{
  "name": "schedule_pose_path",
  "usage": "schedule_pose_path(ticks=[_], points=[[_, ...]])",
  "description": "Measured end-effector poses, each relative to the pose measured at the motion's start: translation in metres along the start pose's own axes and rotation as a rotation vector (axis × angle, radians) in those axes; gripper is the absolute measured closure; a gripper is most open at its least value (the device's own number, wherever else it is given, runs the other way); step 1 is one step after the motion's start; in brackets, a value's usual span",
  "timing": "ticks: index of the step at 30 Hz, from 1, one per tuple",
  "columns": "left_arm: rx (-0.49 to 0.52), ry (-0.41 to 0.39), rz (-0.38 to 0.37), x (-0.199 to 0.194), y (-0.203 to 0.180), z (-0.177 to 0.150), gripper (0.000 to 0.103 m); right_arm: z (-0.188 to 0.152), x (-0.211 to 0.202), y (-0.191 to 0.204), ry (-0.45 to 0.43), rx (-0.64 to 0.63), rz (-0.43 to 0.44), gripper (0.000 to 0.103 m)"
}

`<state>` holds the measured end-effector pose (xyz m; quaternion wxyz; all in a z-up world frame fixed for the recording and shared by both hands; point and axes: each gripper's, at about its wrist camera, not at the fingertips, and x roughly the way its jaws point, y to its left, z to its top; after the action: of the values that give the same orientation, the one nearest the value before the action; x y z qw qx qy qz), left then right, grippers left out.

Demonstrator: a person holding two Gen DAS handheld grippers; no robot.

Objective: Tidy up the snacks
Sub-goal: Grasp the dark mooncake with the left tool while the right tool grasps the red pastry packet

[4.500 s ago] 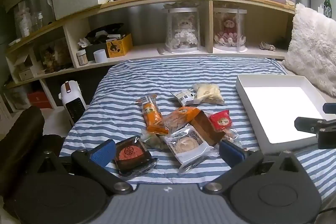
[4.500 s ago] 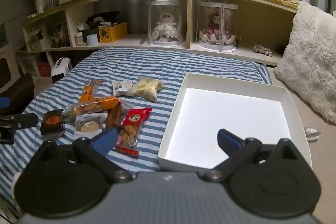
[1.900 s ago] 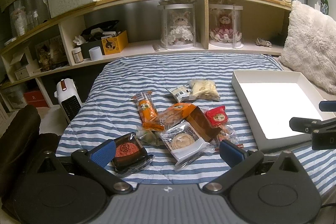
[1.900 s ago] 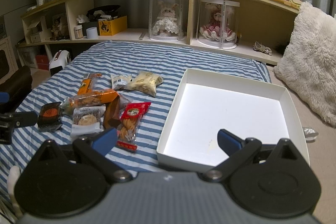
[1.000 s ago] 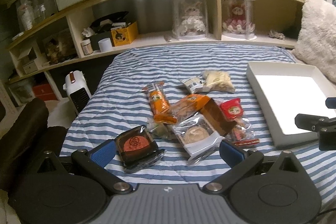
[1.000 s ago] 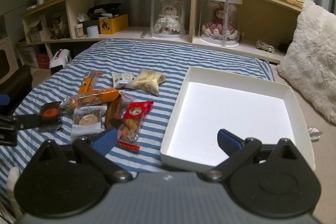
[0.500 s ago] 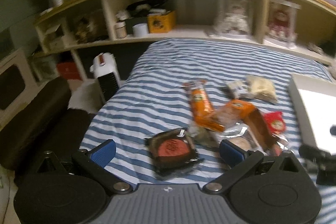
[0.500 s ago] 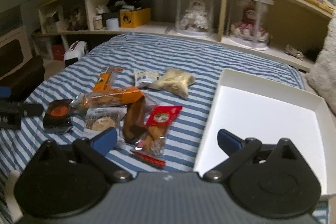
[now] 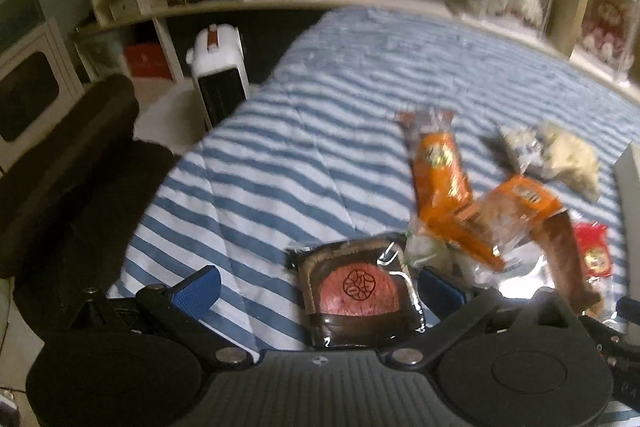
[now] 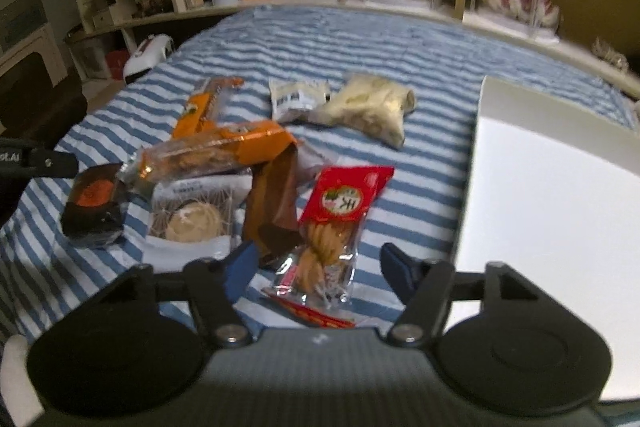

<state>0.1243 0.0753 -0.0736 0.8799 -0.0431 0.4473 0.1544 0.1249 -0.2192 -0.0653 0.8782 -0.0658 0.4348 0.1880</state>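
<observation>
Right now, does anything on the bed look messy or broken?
Nothing looks broken or spilled. The snacks are just jumbled: an orange biscuit pack lies across a brown packet and a round cake's wrapper, while the white tray beside them holds nothing.

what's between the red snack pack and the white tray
Only bare striped bedcover. In the right wrist view the red snack pack lies apart from the white tray, with nothing in that strip.
</observation>
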Motion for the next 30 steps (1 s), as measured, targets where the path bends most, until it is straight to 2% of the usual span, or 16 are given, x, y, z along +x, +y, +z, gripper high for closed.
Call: schedule_pose_path(ticks=[3,10,16,19,22,25,28,30], points=[[-0.002,0.047,-0.001,0.016,-0.002,-0.001,0.0,-0.002,0.013,0.004,0.04,-0.034,-0.011,0.036],[-0.069,0.094,-0.068,0.038,-0.001,-0.002,0.0,-0.007,0.031,0.016,0.084,-0.088,-0.001,0.038],[-0.102,0.1,-0.089,0.039,0.002,-0.003,0.0,-0.006,0.029,0.013,0.094,-0.042,0.028,0.045],[-0.092,0.086,-0.09,0.037,0.002,-0.005,0.0,-0.009,0.021,0.013,0.132,-0.039,0.05,0.045],[-0.092,0.08,-0.097,0.034,0.003,-0.004,0.0,-0.02,0.009,0.02,0.187,-0.093,0.075,0.045],[-0.093,0.093,-0.128,0.031,0.003,-0.004,0.0,-0.033,-0.006,0.024,0.246,-0.133,0.098,0.045],[-0.064,0.09,-0.13,0.029,-0.003,-0.005,0.0,-0.038,-0.014,0.021,0.265,-0.077,0.12,0.042],[-0.028,0.094,-0.13,0.03,-0.008,-0.006,0.0,-0.037,-0.015,0.016,0.259,-0.007,0.113,0.033]])
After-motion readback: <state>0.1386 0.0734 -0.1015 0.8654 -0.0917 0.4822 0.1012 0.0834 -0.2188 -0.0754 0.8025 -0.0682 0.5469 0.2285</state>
